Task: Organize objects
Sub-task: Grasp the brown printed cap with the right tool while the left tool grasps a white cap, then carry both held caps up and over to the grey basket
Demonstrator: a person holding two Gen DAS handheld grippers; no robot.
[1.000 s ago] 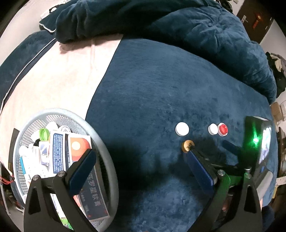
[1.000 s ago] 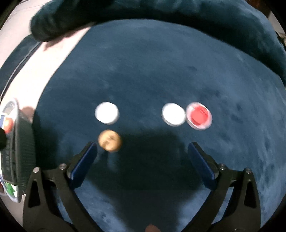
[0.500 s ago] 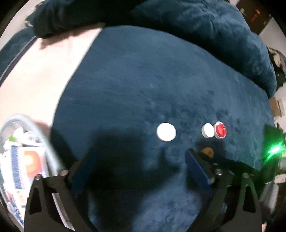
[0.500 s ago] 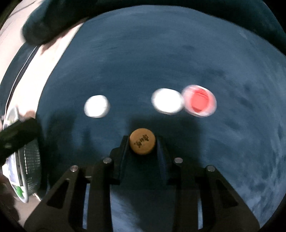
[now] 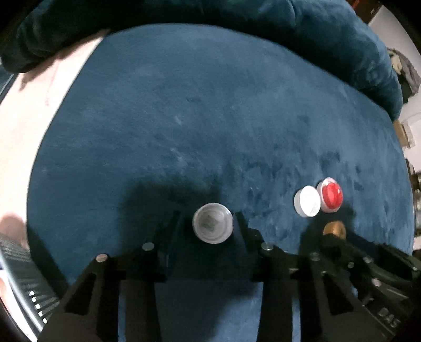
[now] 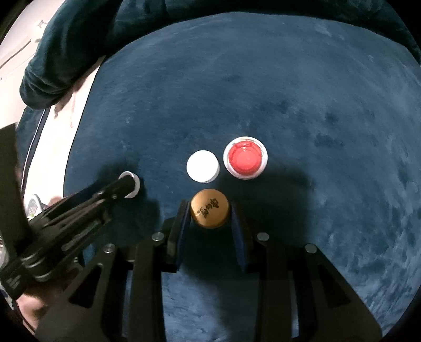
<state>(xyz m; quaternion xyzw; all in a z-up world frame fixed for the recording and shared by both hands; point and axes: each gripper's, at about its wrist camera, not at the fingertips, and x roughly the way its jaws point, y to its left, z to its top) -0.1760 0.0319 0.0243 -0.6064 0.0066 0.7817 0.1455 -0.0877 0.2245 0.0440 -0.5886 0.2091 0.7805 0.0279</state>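
My left gripper is shut on a white bottle cap resting on the dark blue blanket. My right gripper is shut on a round wooden piece with black characters on it. That wooden piece and the right gripper show at the right of the left wrist view. A second white cap and a red cap with a white rim lie side by side just beyond the wooden piece. The left gripper also shows in the right wrist view, over its cap.
A grey mesh basket rim sits at the lower left. A rumpled dark blue duvet is piled along the far side. Pink sheet lies to the left. The blue blanket stretches flat beyond the caps.
My left gripper swung right from the basket and closed on the white cap. My right gripper closed on the wooden piece half a second ago and still holds it.
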